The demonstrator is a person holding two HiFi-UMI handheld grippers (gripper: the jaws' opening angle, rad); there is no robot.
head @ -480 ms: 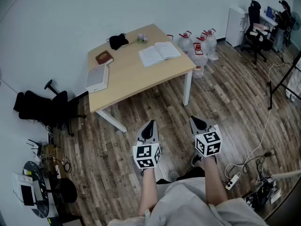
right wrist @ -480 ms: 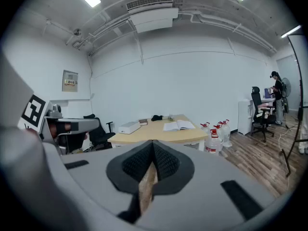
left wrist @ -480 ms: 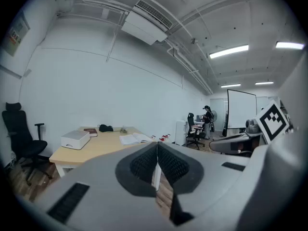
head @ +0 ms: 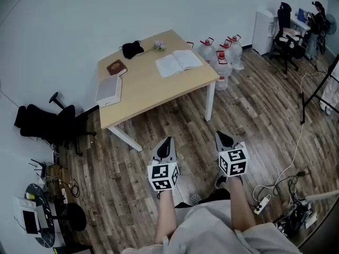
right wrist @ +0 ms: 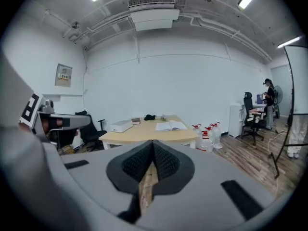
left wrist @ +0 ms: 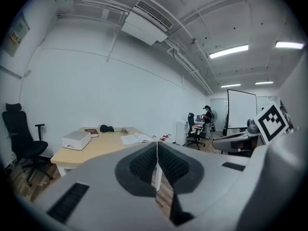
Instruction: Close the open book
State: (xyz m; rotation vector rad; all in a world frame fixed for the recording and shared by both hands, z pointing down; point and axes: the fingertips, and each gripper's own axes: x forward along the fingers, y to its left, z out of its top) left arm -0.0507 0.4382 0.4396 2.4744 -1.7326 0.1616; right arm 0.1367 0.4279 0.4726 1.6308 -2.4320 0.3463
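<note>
The open book [head: 179,62] lies flat, pages up, in the upper middle of the head view, on the right-hand part of the light wooden table [head: 153,91] and close to its right edge. Its spread runs left to right across the frame, rising slightly at the right, with the spine crease crossing it from top to bottom. The left gripper [head: 168,141] and right gripper [head: 221,136] sit low in the frame over the wood floor, well apart from the table, and the book lies up-frame from both. It is almost straight above the left one and up and to the left of the right one, so neither looks clearly nearer. Each gripper view shows its jaws pressed together with nothing between them. My judgement is that the approach has not begun and the whole gap to the table must be crossed first. Also on the table are a white box [head: 109,89], a dark red book [head: 116,66], a black bundle [head: 132,48] and a small sprig of flowers [head: 159,45]. Red-capped water jugs [head: 222,54] stand just past its right end. The book's print, the red cover and a wall notice [right wrist: 63,75] are too small to read, and the gripper cubes bear only square markers.
</note>
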